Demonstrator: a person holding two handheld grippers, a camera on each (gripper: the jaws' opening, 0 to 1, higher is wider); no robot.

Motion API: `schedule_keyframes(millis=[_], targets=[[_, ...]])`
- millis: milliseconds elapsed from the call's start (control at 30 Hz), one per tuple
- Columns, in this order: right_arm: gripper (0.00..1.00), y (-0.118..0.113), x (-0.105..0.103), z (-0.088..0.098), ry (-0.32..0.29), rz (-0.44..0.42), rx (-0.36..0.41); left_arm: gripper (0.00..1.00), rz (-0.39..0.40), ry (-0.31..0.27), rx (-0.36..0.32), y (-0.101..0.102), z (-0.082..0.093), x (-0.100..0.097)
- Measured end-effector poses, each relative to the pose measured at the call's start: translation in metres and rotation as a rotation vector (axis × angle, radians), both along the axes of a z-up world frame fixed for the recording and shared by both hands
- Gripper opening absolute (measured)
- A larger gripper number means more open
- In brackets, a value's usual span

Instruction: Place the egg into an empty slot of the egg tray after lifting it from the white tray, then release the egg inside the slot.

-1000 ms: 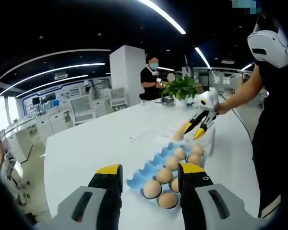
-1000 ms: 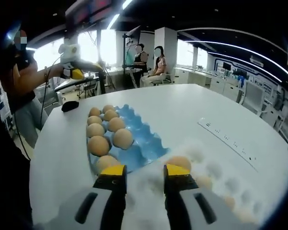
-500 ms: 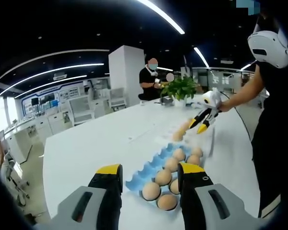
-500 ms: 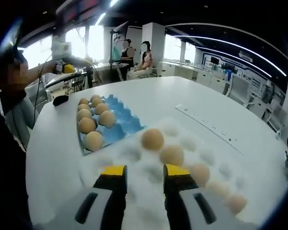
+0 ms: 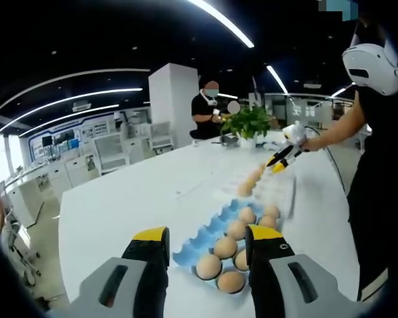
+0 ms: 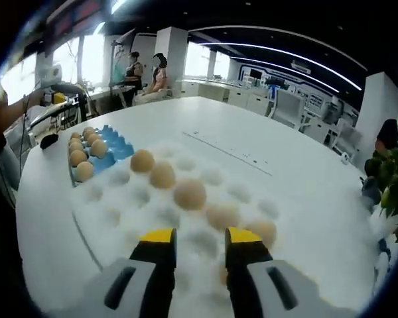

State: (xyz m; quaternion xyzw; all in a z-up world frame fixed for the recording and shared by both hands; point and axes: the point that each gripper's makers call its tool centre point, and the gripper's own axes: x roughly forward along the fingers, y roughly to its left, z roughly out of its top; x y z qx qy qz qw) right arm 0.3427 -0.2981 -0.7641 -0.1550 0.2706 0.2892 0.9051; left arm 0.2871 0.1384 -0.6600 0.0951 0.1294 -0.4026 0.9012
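Observation:
A blue egg tray (image 5: pixel 200 236) holding several brown eggs (image 5: pixel 208 265) lies on the white table just ahead of my left gripper (image 5: pixel 207 234), which hangs open and empty above the tray's near end. Beyond it sits the white tray (image 5: pixel 283 192). Over that tray's far end a person's hand holds my right gripper (image 5: pixel 276 165). In the right gripper view, my right gripper (image 6: pixel 200 236) is open above the white tray (image 6: pixel 119 199), with nothing between its jaws. A diagonal row of brown eggs (image 6: pixel 190 194) crosses that tray. The blue tray (image 6: pixel 117 148) lies far left.
A potted plant (image 5: pixel 249 122) stands at the far end of the round white table (image 5: pixel 132 192), with people seated or standing behind it. A power strip (image 6: pixel 225 152) is set into the tabletop. A small black object (image 6: pixel 50 140) lies beside the blue tray.
My right gripper has drawn away from the blue tray and now hangs over the white tray's egg row. The left gripper has stayed almost still.

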Motion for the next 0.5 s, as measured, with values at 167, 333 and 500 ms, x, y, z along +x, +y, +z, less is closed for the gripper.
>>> schedule_keyframes(millis=[167, 333, 500], targets=[[0.29, -0.025, 0.002, -0.006, 0.005, -0.065, -0.016, 0.46, -0.001, 0.001, 0.002, 0.0, -0.001, 0.0], [0.29, -0.035, 0.004, -0.012, 0.022, -0.11, -0.002, 0.46, 0.0, -0.004, 0.003, 0.0, 0.001, 0.0], [0.28, -0.041, 0.002, -0.022, 0.061, -0.137, 0.04, 0.46, 0.002, -0.006, 0.005, 0.0, 0.002, 0.0]])
